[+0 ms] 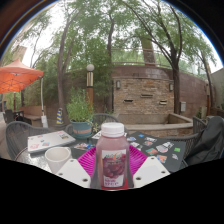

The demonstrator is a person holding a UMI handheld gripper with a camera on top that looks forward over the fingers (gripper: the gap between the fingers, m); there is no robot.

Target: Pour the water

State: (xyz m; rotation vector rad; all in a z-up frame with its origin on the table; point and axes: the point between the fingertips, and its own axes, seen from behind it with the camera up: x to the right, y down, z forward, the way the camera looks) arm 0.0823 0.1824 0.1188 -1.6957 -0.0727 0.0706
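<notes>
A clear bottle (112, 158) with a white cap, a red label and pinkish liquid stands upright between my fingers. My gripper (112, 168) is shut on it, and the magenta pads (88, 160) press against both of its sides. A white cup (57, 156) sits on the table just left of the left finger, near the bottle. The bottle's base is hidden below the fingers.
The patterned table (160, 148) stretches ahead, with a white book or tray (48, 140) at the left. A potted plant (80, 126) stands beyond the cup. Dark chairs (205, 140) flank the table. A brick wall (140, 95) and trees lie behind.
</notes>
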